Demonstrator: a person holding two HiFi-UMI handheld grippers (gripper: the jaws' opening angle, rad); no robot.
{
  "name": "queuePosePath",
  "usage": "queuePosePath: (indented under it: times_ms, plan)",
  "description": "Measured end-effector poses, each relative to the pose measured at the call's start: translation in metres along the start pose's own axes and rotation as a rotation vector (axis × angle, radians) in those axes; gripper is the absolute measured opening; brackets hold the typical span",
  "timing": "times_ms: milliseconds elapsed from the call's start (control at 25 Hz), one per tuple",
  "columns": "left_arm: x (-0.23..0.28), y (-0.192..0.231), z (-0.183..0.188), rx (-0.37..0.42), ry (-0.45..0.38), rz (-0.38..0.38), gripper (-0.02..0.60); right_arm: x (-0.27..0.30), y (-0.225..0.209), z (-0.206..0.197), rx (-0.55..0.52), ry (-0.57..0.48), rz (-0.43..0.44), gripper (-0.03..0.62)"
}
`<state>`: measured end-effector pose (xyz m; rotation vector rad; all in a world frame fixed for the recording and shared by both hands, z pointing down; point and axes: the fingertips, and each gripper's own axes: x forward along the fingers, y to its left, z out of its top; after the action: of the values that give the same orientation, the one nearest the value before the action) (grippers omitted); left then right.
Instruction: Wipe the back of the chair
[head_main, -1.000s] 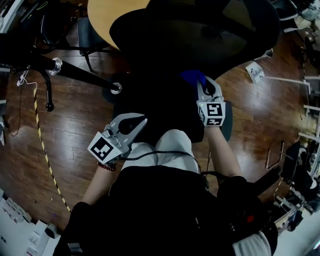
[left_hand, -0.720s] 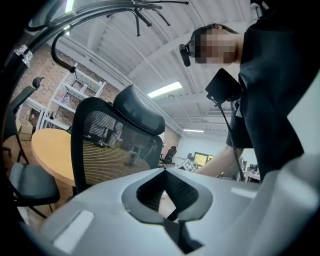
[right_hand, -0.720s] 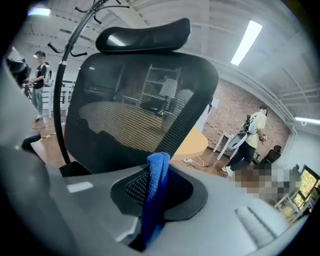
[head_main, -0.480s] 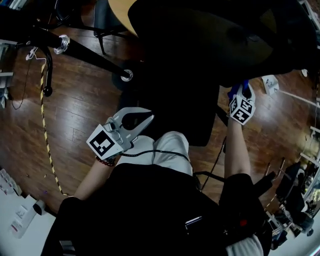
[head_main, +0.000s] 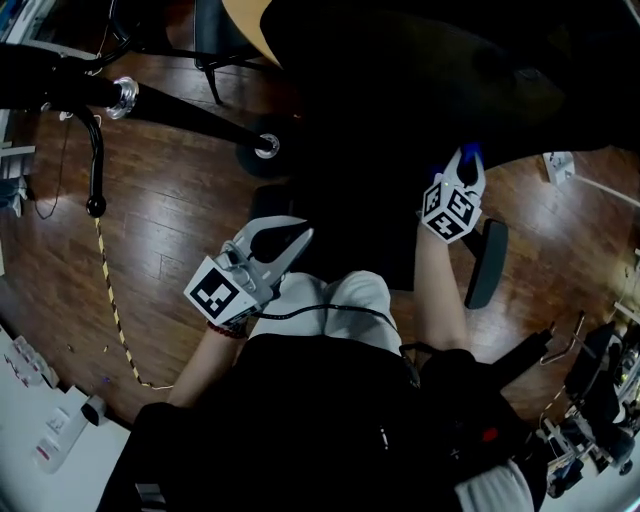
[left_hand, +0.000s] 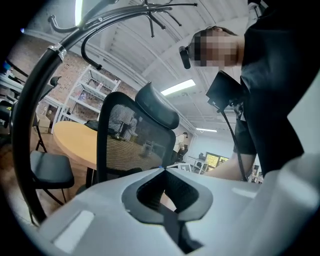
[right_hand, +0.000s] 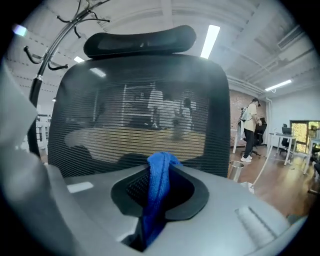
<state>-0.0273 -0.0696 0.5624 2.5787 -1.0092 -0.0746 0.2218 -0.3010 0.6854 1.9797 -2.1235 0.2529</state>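
Wood floor (head_main: 170, 230) underfoot, round table (left_hand: 75, 142) beyond. Mesh chair back (right_hand: 140, 115) upright, straight ahead of right gripper (head_main: 462, 172). Jaws clamped on blue cloth (right_hand: 159, 186), fold poking past the tips so fabric meets mesh first. Contact unconfirmed, looks close. Left gripper (left_hand: 164, 170) closed on nothing, parked low by the lap, likely just out of the way.

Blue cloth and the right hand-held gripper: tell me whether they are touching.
Touching. The right gripper view shows the blue cloth clamped between the closed jaws of the right hand-held gripper.
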Motion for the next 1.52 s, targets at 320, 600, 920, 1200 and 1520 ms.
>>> queuePosePath:
  times_ms: [320,600,920,1200,1520]
  plan:
    - [-0.010,0.013,-0.005,-0.039,-0.006,0.032,0.006,-0.027,0.156,0.002,-0.109,-0.004,0.443,0.032]
    - [-0.011,0.016,0.016,-0.046,-0.049,0.064,0.006,-0.030,0.258,0.023,-0.199,-0.051,0.596,0.039]
    - [-0.035,0.024,0.019,-0.047,-0.037,0.100,0.006,-0.042,0.316,0.011,-0.186,-0.031,0.705,0.039]
    - [-0.040,0.011,0.037,-0.019,-0.051,0.087,0.006,-0.070,0.356,0.003,-0.308,0.025,0.901,0.038]
    - [-0.017,-0.020,0.041,0.043,-0.060,-0.045,0.006,-0.126,0.261,0.058,-0.308,-0.068,0.899,0.039]
